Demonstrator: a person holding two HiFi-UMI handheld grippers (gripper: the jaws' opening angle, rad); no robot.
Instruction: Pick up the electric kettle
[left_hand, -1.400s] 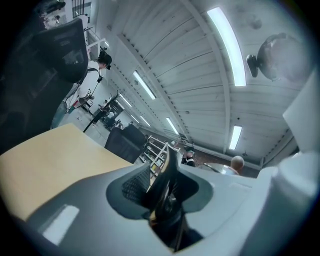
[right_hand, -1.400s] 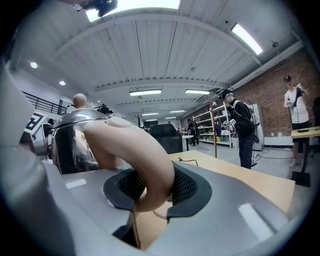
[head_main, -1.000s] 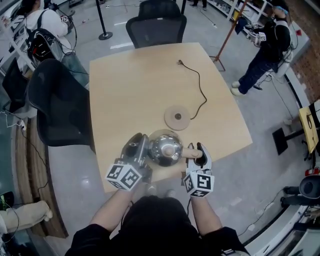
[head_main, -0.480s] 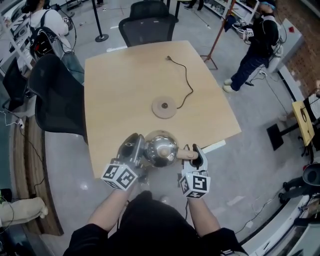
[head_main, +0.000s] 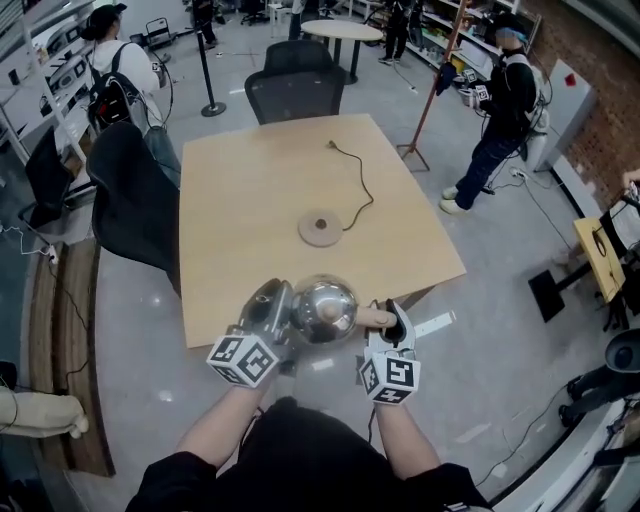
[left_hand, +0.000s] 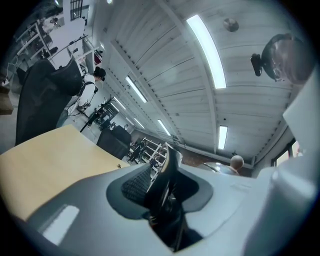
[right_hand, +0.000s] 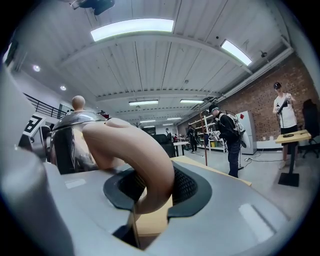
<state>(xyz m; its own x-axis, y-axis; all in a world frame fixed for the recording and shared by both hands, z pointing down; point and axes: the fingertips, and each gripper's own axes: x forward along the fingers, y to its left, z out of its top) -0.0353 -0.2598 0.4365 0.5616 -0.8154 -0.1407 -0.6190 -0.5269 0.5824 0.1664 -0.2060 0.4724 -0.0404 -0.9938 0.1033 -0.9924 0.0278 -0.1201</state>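
Item: electric kettle, polished steel, held above the near edge of the desk, well apart from its round base. We record the right claw pinching the beige handle. The left claw is pinching a thin dark part on the kettle's opposite side. Cord: on the desk.

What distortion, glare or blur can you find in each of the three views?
Head view: evenly lit and sharp, with bright reflections on the polished kettle. Left gripper view: fisheye circle with black corners; the ceiling light strip is blown out. Right gripper view: same fisheye rim; the near handle looms large.
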